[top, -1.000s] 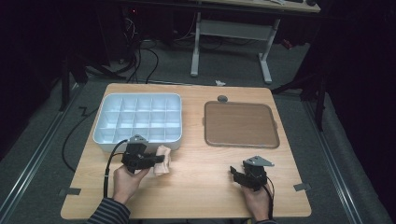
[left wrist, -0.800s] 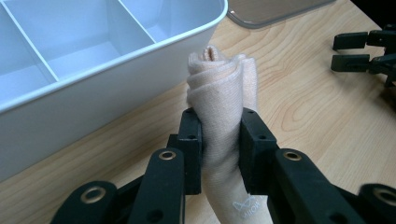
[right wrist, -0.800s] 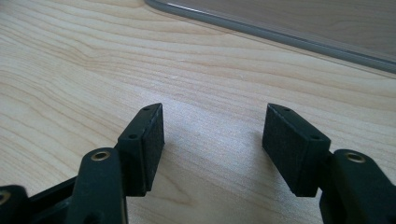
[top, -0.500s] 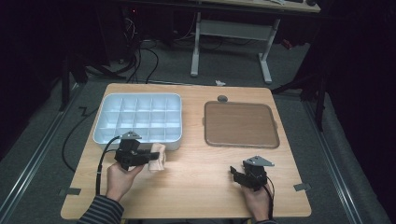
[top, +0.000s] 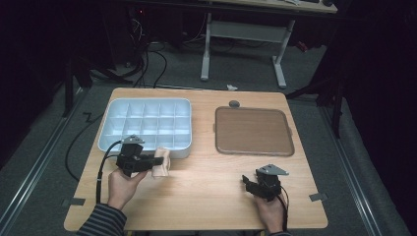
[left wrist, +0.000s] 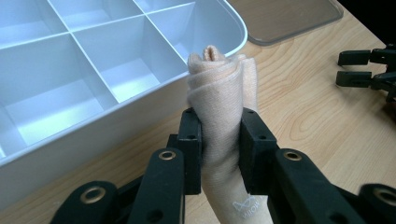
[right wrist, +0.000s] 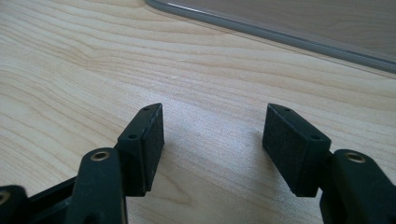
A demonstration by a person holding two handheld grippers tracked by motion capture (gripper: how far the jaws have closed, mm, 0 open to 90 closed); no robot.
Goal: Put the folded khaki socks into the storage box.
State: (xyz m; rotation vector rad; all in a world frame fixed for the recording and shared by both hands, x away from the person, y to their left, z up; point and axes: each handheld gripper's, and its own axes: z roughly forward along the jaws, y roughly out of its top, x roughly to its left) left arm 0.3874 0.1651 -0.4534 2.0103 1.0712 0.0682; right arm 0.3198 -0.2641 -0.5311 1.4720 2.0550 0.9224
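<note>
- Dark floor and cables surround a pale wooden table point(top: 206, 196), which carries everything else.
- At its far left sits a white plastic tray point(top: 146, 124) divided into many compartments, all bare as far as can be seen; to the right lies a brown lid point(top: 253, 130), flat and well apart from the tray.
- Just in front of the tray's near wall, the left gripper point(top: 156, 163) is clamped on a rolled peach sock point(left wrist: 223, 93); both pads press into the roll's middle and dent it.
- That dent suggests the sock is soft, light and springy, not fragile; it could unroll if pinched at a loose end, so the middle of the bundle looks the safest hold.
- Near the table's front right, the right gripper point(right wrist: 212, 149) rests with jaws apart and nothing between them.
</note>
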